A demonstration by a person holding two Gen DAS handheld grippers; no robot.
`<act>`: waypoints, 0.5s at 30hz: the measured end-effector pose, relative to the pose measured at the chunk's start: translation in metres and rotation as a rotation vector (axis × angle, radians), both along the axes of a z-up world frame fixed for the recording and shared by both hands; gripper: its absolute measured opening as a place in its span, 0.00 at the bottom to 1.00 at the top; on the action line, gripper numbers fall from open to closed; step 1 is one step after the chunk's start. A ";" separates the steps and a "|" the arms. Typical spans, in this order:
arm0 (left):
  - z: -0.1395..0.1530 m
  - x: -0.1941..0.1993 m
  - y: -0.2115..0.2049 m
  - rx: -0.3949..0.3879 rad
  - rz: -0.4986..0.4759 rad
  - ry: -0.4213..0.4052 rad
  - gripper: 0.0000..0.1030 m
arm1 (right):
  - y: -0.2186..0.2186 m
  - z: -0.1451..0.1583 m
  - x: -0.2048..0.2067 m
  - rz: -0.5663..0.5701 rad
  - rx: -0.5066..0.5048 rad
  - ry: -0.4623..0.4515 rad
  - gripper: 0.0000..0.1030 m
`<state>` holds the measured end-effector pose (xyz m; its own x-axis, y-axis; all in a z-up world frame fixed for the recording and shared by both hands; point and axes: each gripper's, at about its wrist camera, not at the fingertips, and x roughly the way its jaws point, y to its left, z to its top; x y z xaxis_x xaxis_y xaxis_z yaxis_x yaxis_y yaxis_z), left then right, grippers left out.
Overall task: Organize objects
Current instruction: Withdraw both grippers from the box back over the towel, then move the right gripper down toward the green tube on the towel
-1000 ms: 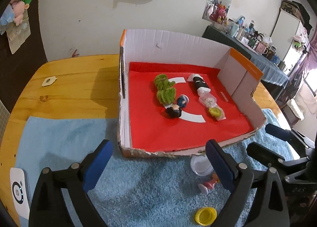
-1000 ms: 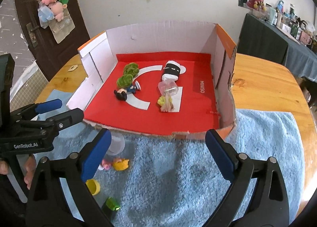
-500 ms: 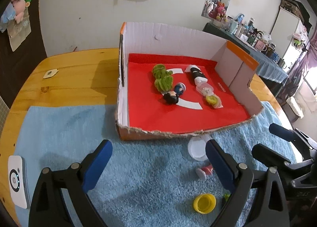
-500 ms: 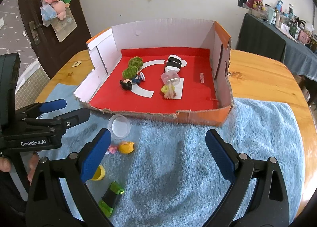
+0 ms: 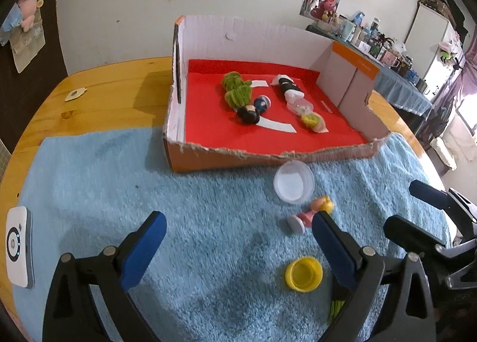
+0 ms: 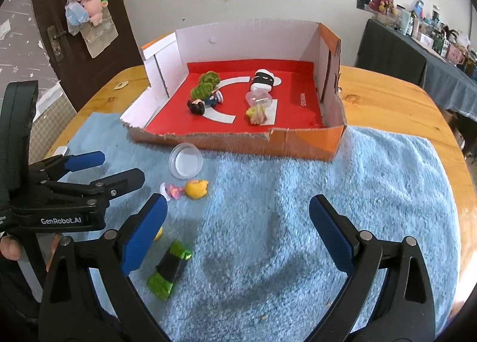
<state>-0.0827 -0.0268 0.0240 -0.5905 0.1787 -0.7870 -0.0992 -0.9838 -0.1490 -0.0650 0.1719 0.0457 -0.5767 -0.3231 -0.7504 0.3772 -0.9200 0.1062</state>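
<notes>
A cardboard box [image 5: 226, 158] [image 6: 298, 145] with a red floor holds several small toys: green fuzzy ones [image 5: 237, 90], a dark-haired figure [image 5: 247, 114], a black-and-white one [image 5: 287, 85]. On the blue towel in front lie a clear cup [image 5: 293, 182] [image 6: 185, 160], a pink and yellow figure [image 5: 310, 213] [image 6: 186, 190], a yellow cap [image 5: 304, 273] and a green-black wrapped item [image 6: 170, 267]. My left gripper [image 5: 238, 236] [image 6: 107, 166] is open and empty. My right gripper [image 6: 237, 222] [image 5: 411, 203] is open and empty.
A white device [image 5: 18, 246] lies at the towel's left edge. The towel [image 6: 342, 207] covers the near part of a round wooden table [image 5: 104, 94]. A dark cloth-covered table [image 6: 411, 55] with clutter stands at the right.
Both grippers have pulled back and up from the box. The cup, figure, cap and wrapped item now show more fully on the towel.
</notes>
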 end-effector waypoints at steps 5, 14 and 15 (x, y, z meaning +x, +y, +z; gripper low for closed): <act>-0.006 0.007 0.002 0.001 -0.011 -0.014 0.97 | 0.003 -0.003 0.009 -0.007 0.000 0.000 0.95; -0.012 0.019 0.010 -0.010 -0.037 -0.014 0.97 | 0.006 -0.007 0.024 -0.012 -0.003 0.004 0.95; -0.012 0.020 0.011 -0.009 -0.039 -0.014 0.97 | 0.006 -0.007 0.025 -0.012 -0.001 0.005 0.95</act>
